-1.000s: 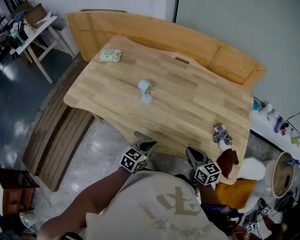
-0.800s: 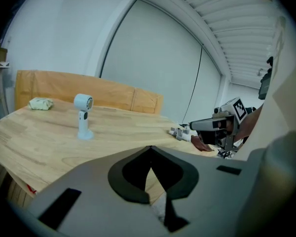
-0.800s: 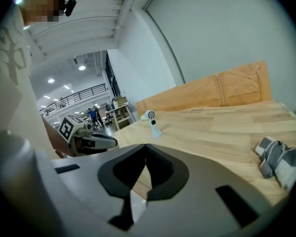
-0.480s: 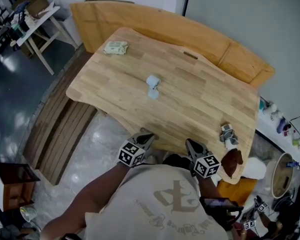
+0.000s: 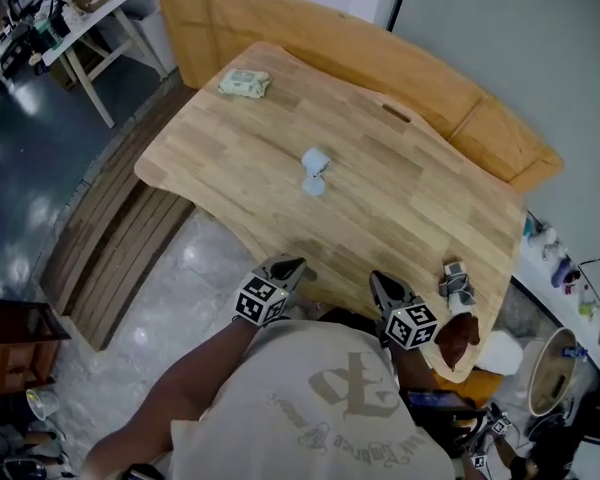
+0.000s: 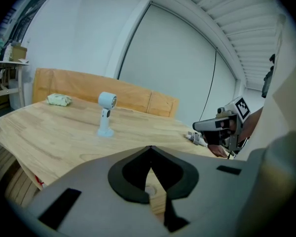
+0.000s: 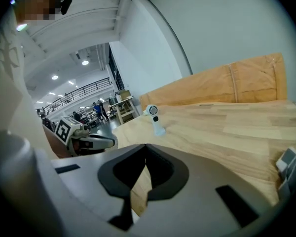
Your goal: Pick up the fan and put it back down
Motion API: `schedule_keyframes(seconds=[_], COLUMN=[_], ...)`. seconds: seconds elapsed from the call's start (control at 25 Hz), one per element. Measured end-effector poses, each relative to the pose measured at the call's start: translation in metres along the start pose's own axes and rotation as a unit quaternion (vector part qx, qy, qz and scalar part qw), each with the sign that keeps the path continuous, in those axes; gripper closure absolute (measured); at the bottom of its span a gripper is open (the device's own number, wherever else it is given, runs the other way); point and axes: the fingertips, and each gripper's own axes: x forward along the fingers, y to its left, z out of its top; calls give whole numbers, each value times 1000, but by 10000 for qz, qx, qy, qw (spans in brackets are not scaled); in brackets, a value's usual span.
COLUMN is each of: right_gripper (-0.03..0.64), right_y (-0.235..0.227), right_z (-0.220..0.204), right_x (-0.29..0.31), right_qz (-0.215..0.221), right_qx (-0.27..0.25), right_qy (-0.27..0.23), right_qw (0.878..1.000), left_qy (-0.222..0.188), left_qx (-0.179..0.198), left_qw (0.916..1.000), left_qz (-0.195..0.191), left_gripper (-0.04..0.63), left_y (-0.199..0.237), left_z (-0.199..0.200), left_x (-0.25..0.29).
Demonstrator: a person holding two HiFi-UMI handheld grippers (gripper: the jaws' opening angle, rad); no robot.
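Wood table edge: left gripper and right gripper side by side, angled slightly down. Both jaws together, empty. Fan upright, well ahead.

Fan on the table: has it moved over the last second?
No. The fan keeps its spot on the table, same offset from the green packet; only the view shifted.
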Motion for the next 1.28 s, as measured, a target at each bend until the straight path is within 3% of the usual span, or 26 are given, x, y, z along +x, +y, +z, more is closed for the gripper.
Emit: schedule_keyframes(seconds=[0.44,0.96,1.28], right_gripper=[603,603,603], right_y=[-34,-48,-57], right_z=[36,24,21], right_x=[35,49,49], right_qz=[237,308,228], right_qx=[-57,292,398], right_qy=[-25,174,270], right_qw=[9997,9989,9986], left_qy=[76,82,175], left_qx=[-18,-158,57], left_qw=[9996,9967,9939], left_qz=[268,789,1087], left_gripper=[584,584,583], left_y=[27,73,102], left_z=[26,41,47], left_x=[45,83,102])
